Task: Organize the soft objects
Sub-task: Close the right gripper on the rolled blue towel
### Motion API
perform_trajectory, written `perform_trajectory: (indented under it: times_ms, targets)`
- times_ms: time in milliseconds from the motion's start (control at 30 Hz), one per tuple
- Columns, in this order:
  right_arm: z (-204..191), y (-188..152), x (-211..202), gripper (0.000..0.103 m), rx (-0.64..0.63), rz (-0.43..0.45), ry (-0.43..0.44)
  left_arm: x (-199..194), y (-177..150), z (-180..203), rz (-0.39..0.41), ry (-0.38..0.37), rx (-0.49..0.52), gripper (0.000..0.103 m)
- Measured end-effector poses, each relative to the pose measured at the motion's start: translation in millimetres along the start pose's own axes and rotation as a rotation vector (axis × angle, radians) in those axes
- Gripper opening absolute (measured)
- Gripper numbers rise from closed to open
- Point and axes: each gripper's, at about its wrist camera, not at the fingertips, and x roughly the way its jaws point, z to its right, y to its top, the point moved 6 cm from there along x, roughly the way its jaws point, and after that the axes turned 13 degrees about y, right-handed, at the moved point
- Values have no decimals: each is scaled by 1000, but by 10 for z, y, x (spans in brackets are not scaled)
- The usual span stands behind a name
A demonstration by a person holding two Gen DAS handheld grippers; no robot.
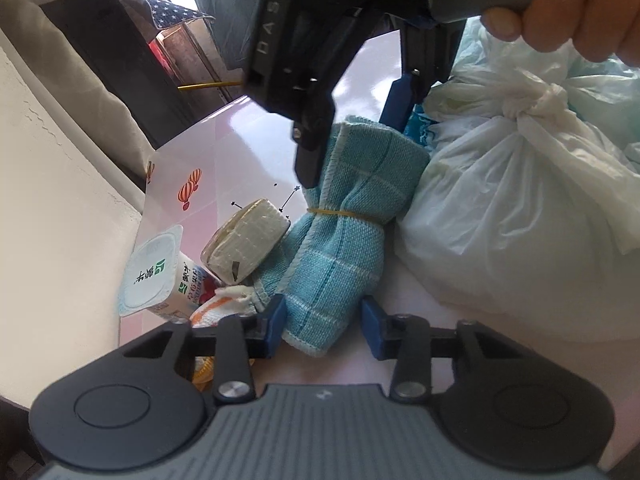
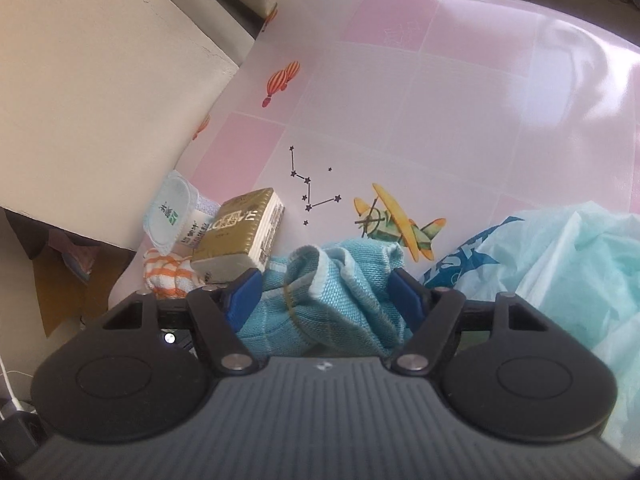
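Observation:
A light blue checked towel (image 1: 352,200), rolled and bound with a yellow rubber band (image 1: 340,212), lies on the pink and white table (image 2: 440,100). My left gripper (image 1: 324,320) straddles its near end; the left pad touches the cloth and a thin gap shows at the right pad. My right gripper (image 1: 352,140) comes down over the far end. In the right wrist view the towel (image 2: 332,300) bulges between both blue pads of the right gripper (image 2: 324,296), which press on it. A person's fingers (image 1: 568,20) hold that gripper's handle.
A yogurt cup (image 2: 172,216), a gold and white pack (image 2: 240,236) and an orange-striped cloth (image 2: 168,276) crowd the table's left edge beside a cream cushion (image 2: 100,80). Knotted white plastic bags (image 1: 512,200) and a pale blue bag (image 2: 560,264) lie right of the towel.

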Motion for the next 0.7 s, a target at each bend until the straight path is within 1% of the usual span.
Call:
perform_trajectory:
  times_ms: [33,67,100,133,167,200,233,333,467,600,700]
  targets:
    - [18,-2,4,47,10,0,-5,16,0,-9,-5,1,-7,34]
    - [39,-2,10,45,25,3,-6,19,-3,-20,-6,0,-15,29]
    - [55,-1,2,36,36,12,-5,11,-5,-28,-7,0,-25,22]
    - [64,-1,-15,27,40,21,-8,2,-4,-40,-5,2,-32,19]
    - [67,-3,-31,25,42,27,-9,-8,3,-50,-3,3,-38,16]
    - [65,-7,-58,21,45,36,-7,-51,1,-61,-1,6,-46,13]
    - [55,-10,-83,16,47,46,-4,-71,4,-75,0,8,-56,12]
    - [-24,-6,-162,12,34,75,0,-165,20,-149,8,12,-97,11]
    - [-178,14,-326,10,11,118,17,-387,61,-270,36,22,-142,10]
    - [-328,19,-538,9,6,162,45,-687,133,-363,78,33,-173,10]
    - [-412,-18,-778,9,4,205,70,-921,219,-413,120,37,-185,10]
